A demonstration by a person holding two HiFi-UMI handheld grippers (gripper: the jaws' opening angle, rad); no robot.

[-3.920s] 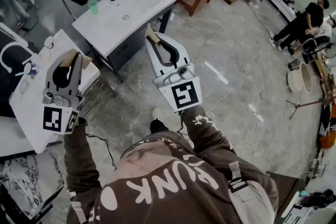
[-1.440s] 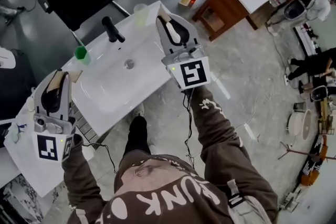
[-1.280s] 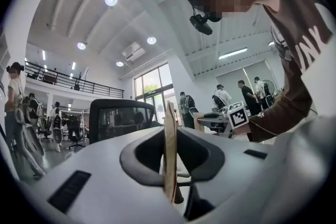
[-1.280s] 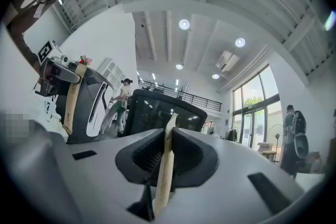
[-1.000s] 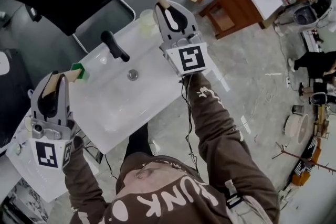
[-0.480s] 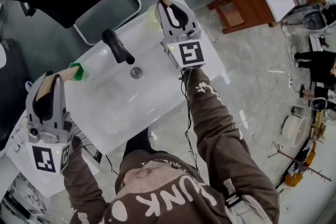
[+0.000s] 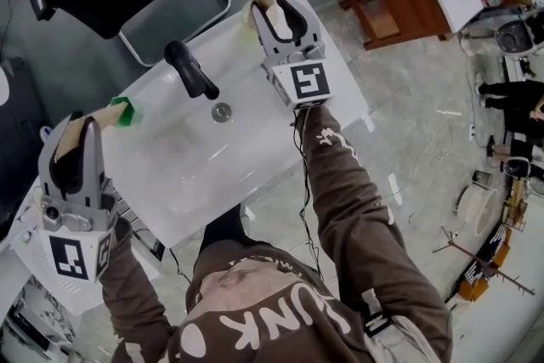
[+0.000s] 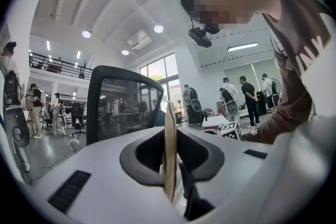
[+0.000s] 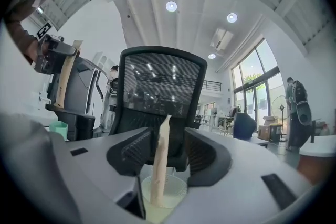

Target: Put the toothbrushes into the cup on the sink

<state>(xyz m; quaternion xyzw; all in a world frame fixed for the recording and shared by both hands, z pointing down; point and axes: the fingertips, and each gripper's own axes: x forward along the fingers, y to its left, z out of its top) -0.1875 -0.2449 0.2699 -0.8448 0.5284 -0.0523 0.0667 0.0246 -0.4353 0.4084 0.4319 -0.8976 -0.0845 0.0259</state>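
Holds the right gripper (image 7: 276,8) level over the far right corner of the white rectangular sink (image 7: 170,170), directly above a pale translucent plastic cup (image 9: 168,194). Has just been opening its jaws, now parted round a pale wooden toothbrush (image 9: 159,165), with a clear gap on one side and no squeeze from the pads. Leaves that toothbrush standing between them, a little tilted, its lower end down inside the cup.

Grips a second wooden toothbrush (image 8: 169,165) in the left gripper (image 7: 85,130), with jaws closed flat on the thin handle, seen edge-on. Holds this gripper at the sink's left end, its tips near a small green cup (image 7: 125,111) on the rim – touching or apart, cannot tell.

Between the two grippers: a black faucet (image 7: 191,72) and a round metal drain (image 7: 222,110) in the basin. Beyond the sink – a black mesh-backed office chair (image 9: 163,86).
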